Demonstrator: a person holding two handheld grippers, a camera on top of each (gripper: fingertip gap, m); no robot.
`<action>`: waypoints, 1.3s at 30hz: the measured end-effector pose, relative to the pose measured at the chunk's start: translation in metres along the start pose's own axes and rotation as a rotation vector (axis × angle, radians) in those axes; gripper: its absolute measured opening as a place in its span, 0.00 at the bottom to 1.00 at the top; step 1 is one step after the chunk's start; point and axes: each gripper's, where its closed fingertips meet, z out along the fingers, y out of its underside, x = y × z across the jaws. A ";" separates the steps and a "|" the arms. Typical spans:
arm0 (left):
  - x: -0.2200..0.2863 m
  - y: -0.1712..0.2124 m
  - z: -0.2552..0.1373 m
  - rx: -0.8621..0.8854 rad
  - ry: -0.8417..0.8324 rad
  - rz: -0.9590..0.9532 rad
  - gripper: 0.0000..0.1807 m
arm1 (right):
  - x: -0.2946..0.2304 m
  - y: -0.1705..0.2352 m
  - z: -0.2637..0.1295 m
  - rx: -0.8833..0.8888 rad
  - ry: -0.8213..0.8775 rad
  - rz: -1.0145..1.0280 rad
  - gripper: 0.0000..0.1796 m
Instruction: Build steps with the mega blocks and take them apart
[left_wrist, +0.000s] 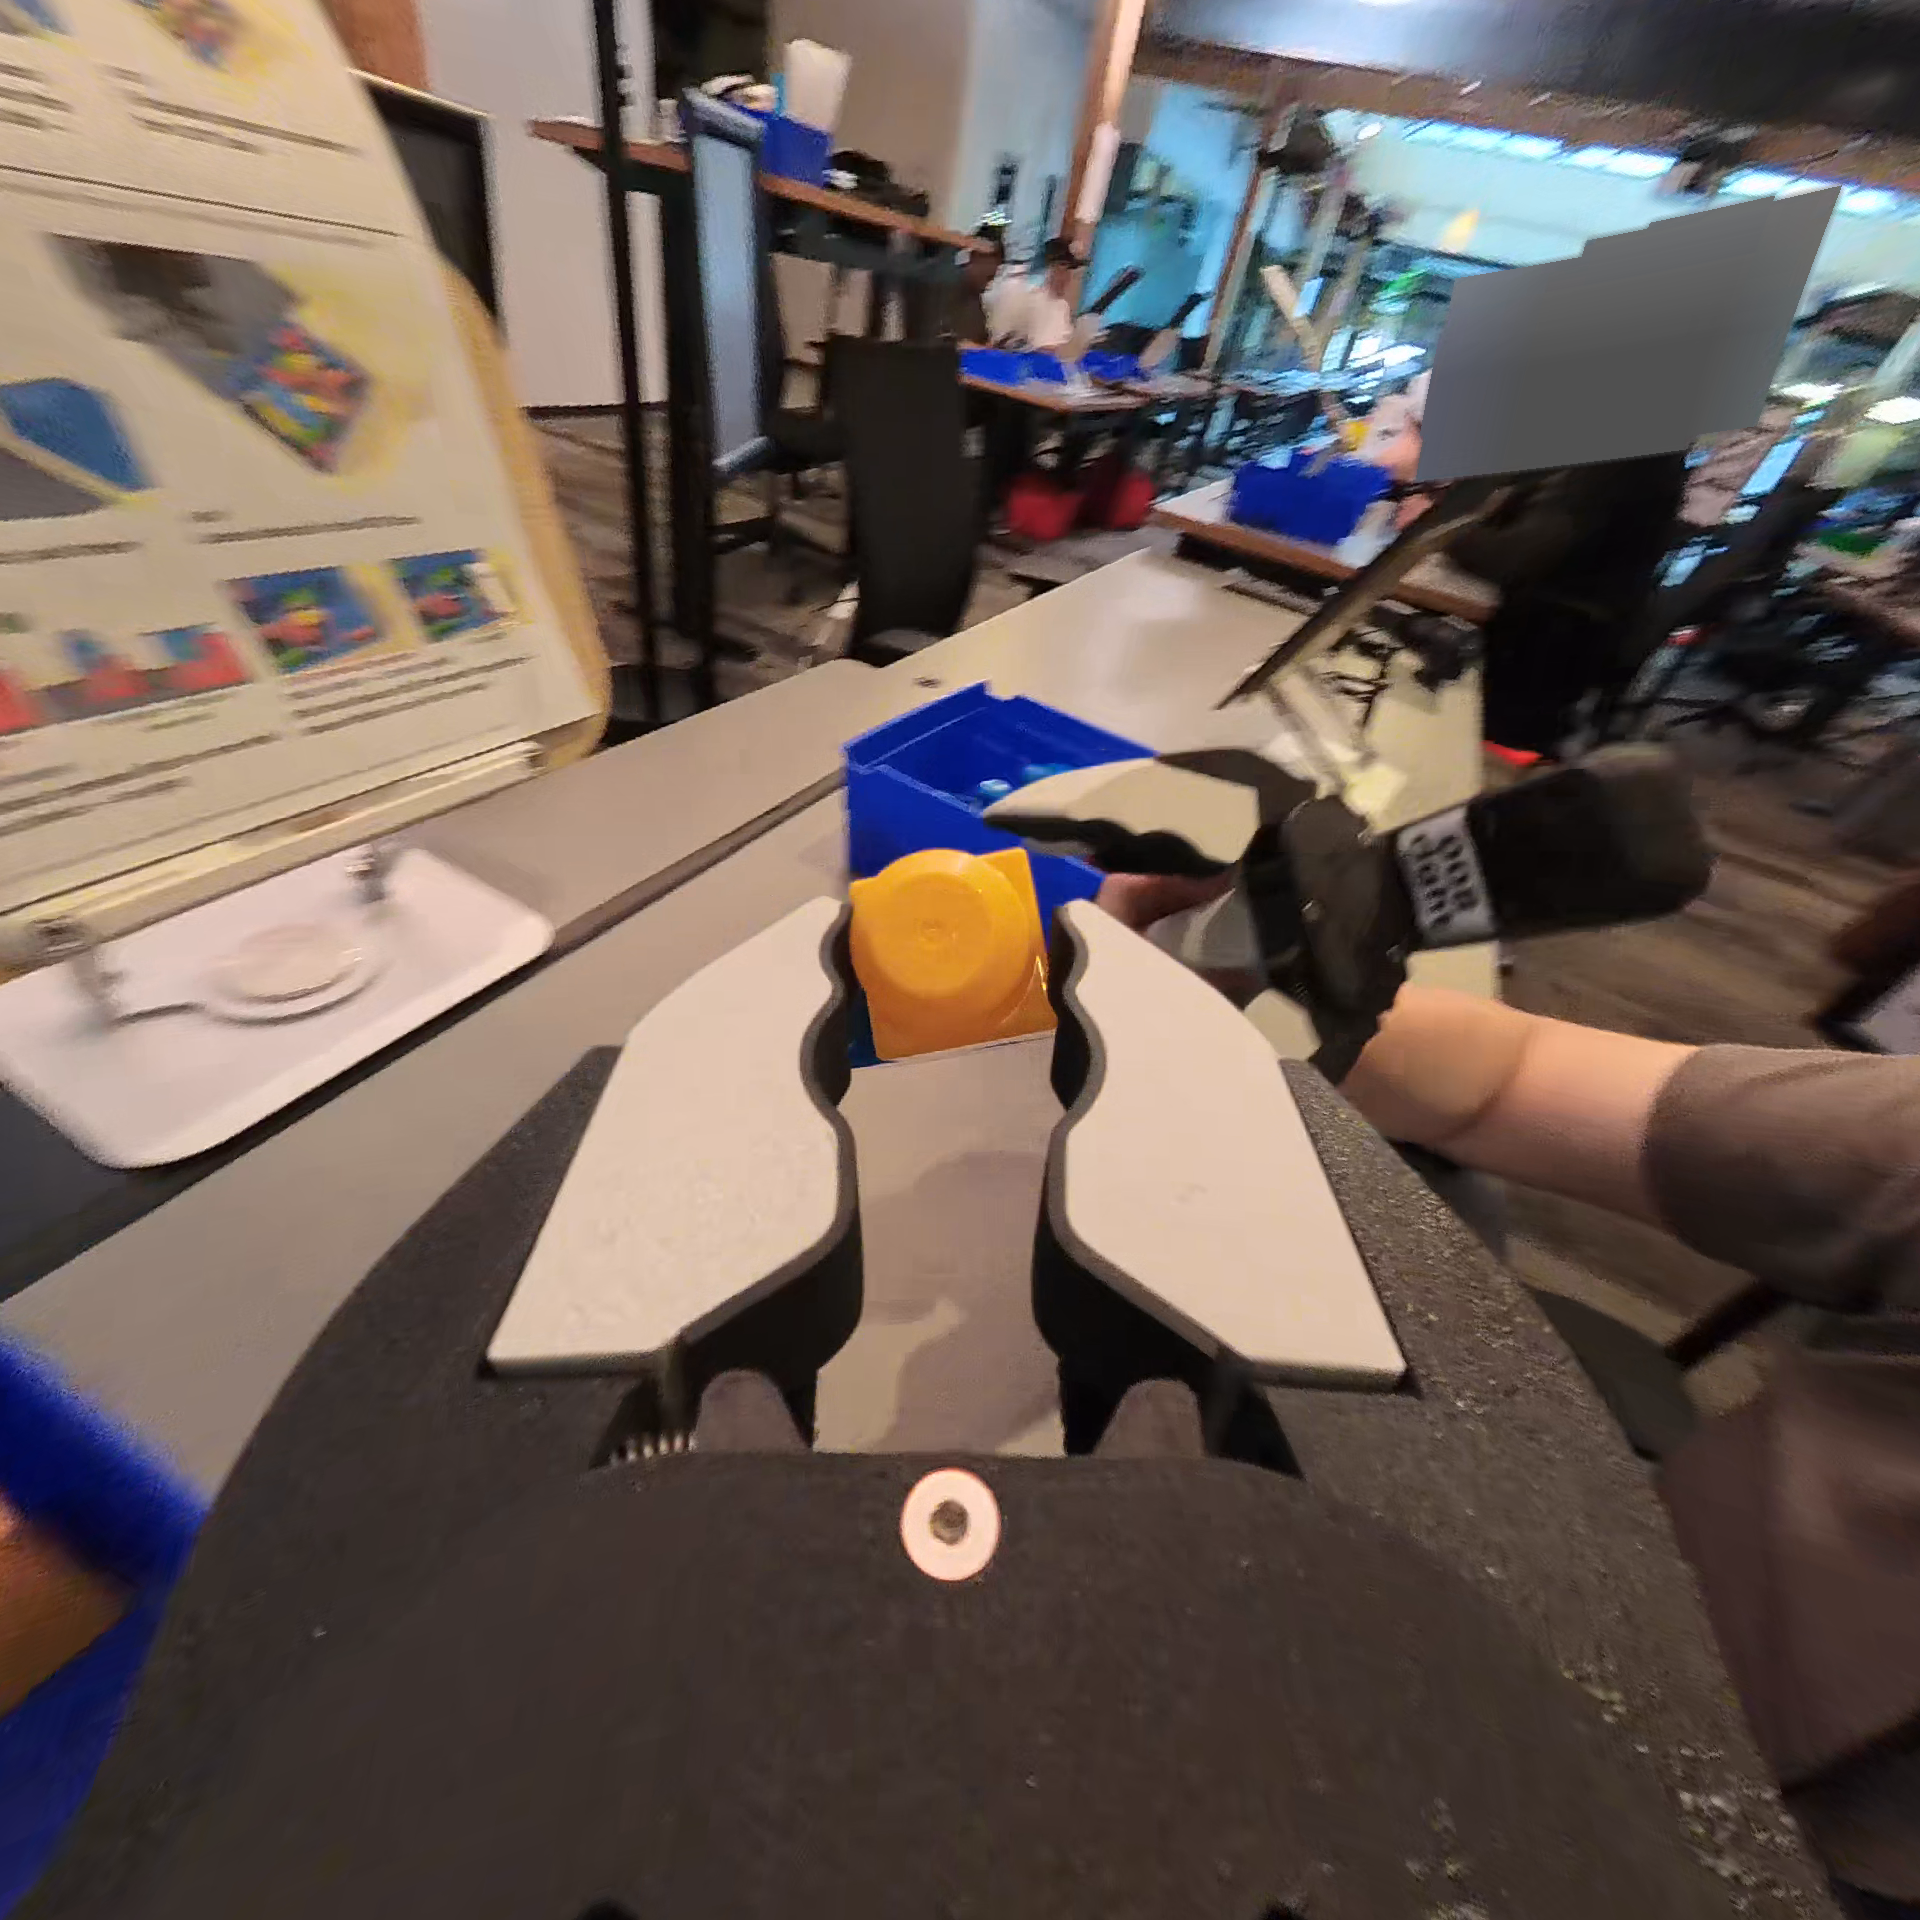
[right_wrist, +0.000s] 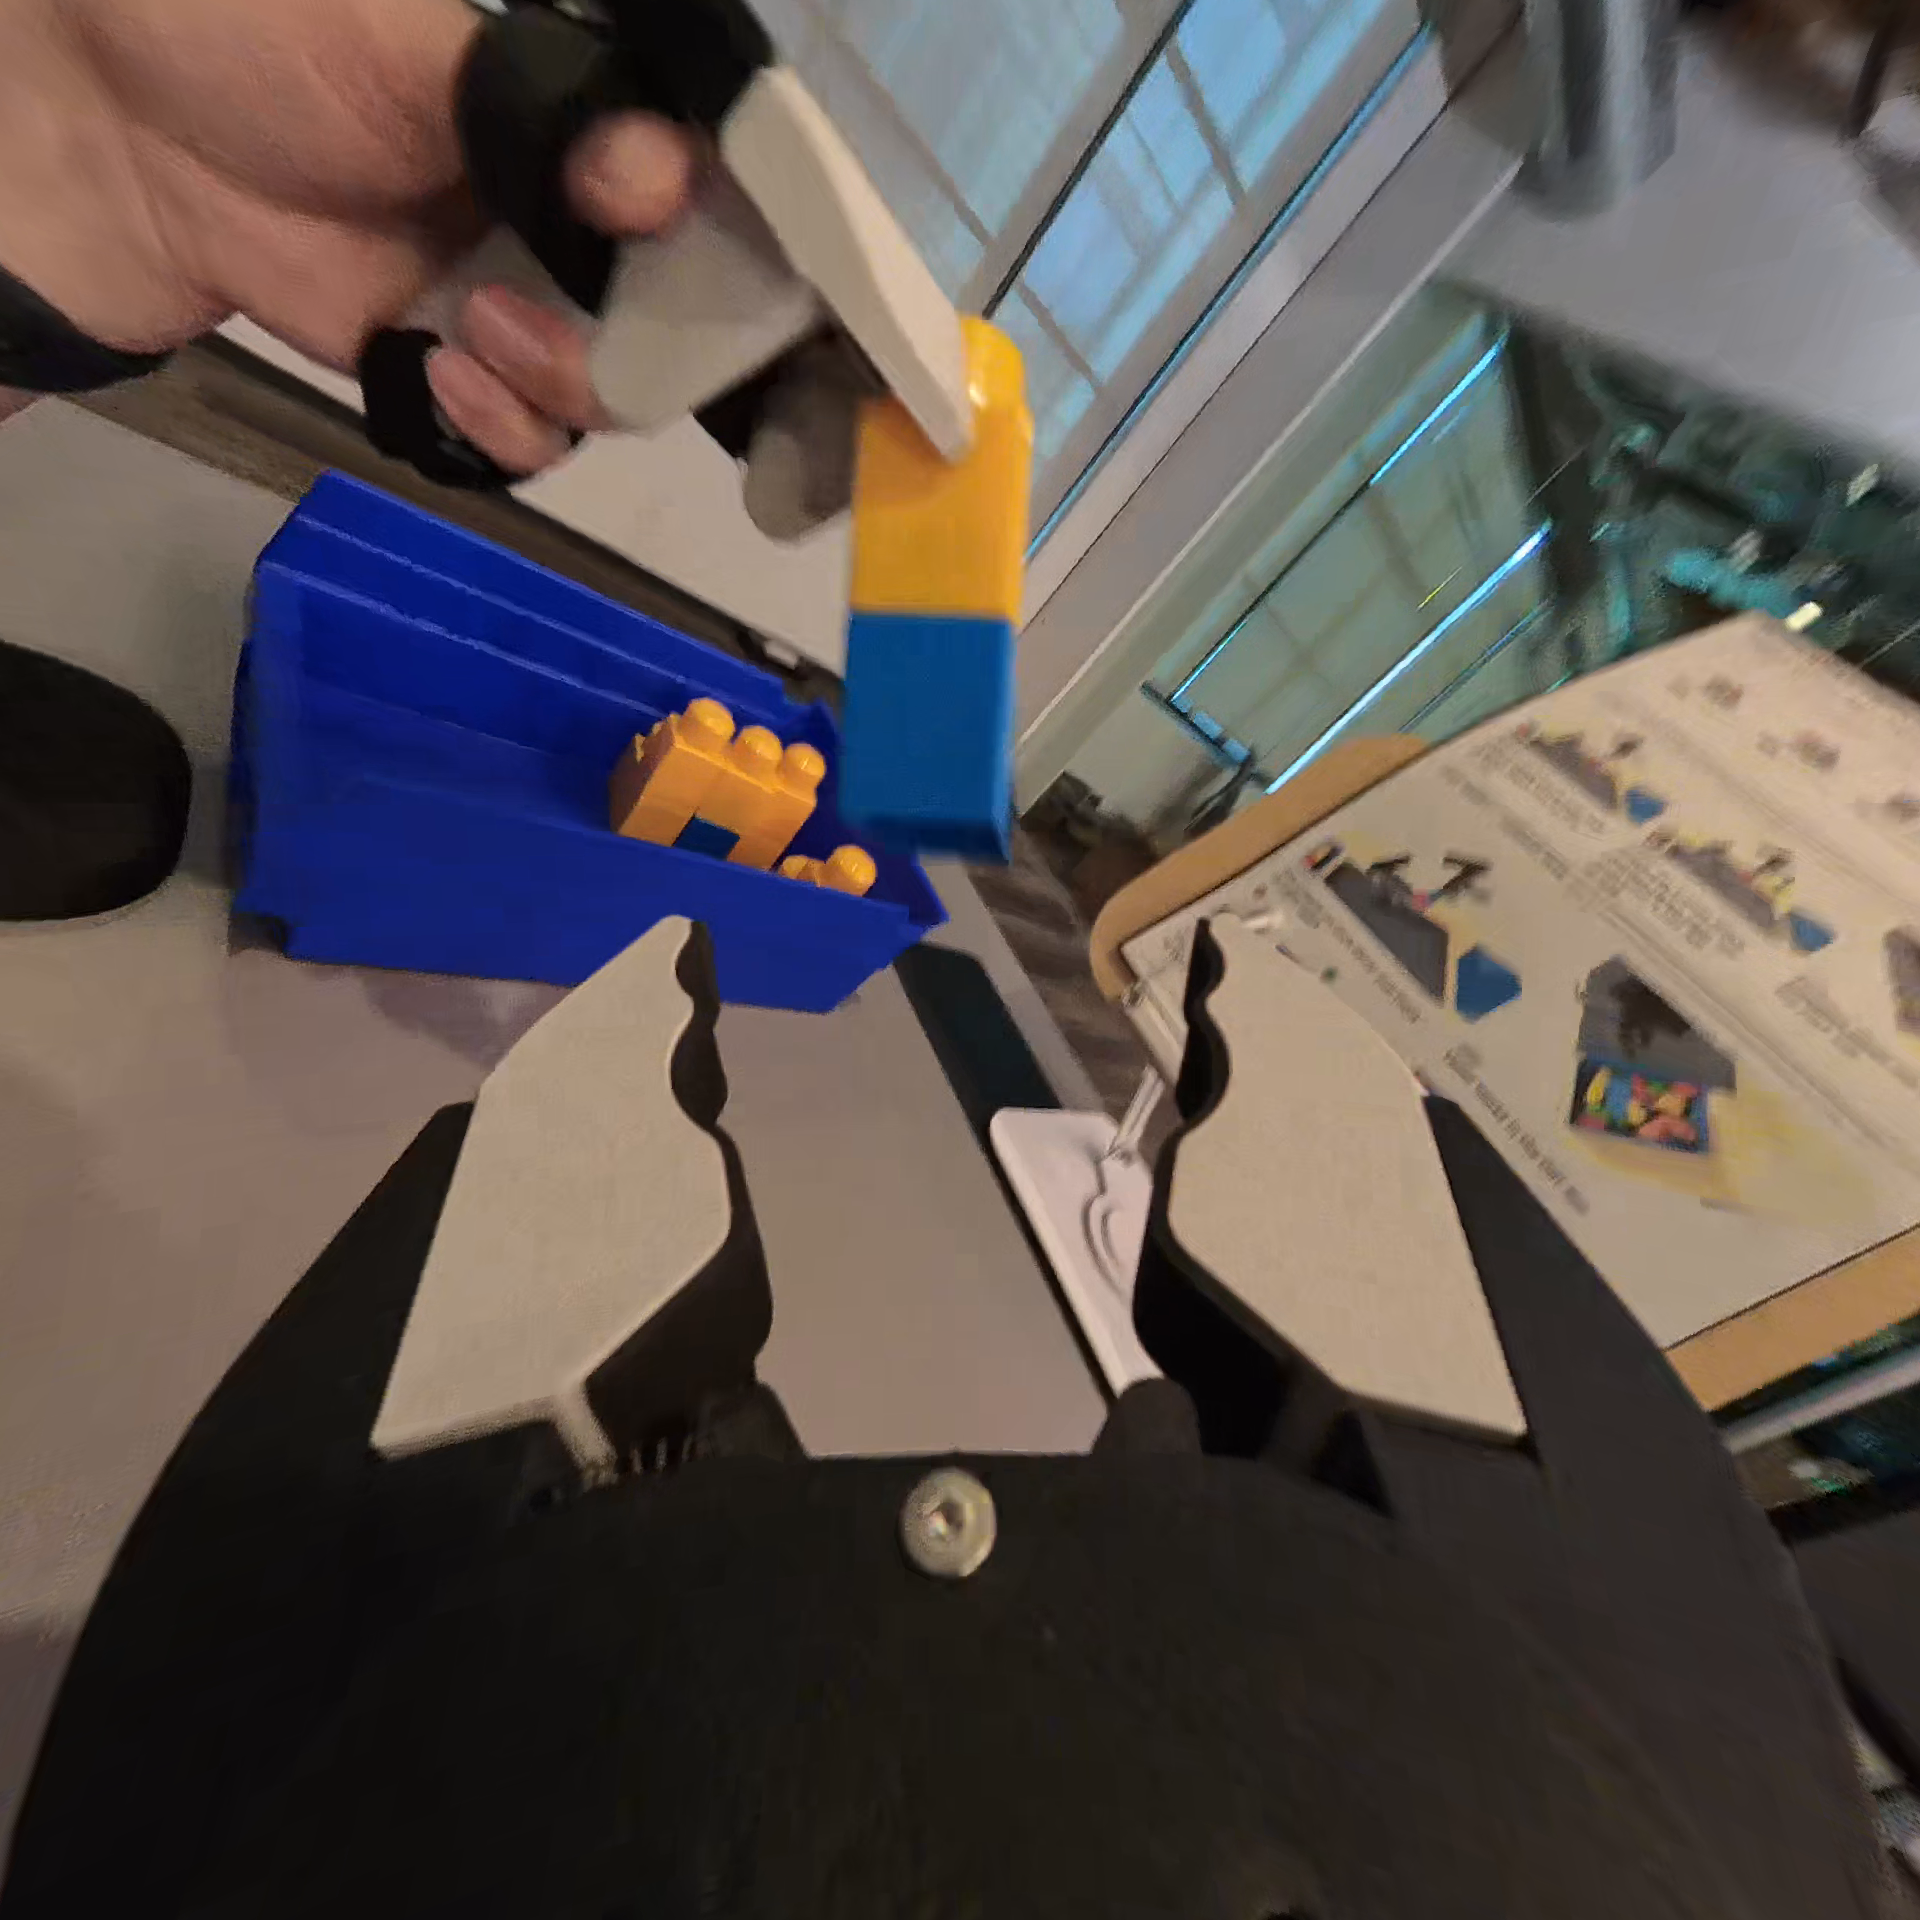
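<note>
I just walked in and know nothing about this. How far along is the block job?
Looks like teardown. Done: several yellow blocks already lie in the blue bin. In hand: the left claw clamps a yellow block with a blue block stuck beneath it, held above the bin. The right claw is open and empty. Left: probably pulling those two apart and binning them.

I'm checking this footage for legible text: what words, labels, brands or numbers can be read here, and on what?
Printed white instruction sheet with pictures, on a stand: lines of text, all too blurred to read.
White label on the black right tool: dark characters, too blurred to read.
Yellow plastic block and blue plastic bin: no writing visible.
</note>
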 end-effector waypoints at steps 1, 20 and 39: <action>0.009 0.002 0.007 0.005 0.047 -0.019 0.20 | -0.001 -0.006 0.000 0.036 0.043 -0.016 0.48; 0.049 0.046 0.037 -0.136 0.267 0.291 0.23 | -0.016 -0.018 -0.025 0.126 -0.609 0.787 0.20; 0.040 0.014 -0.002 -0.066 0.241 0.226 0.21 | 0.126 0.251 -0.246 -1.063 -0.017 0.957 0.21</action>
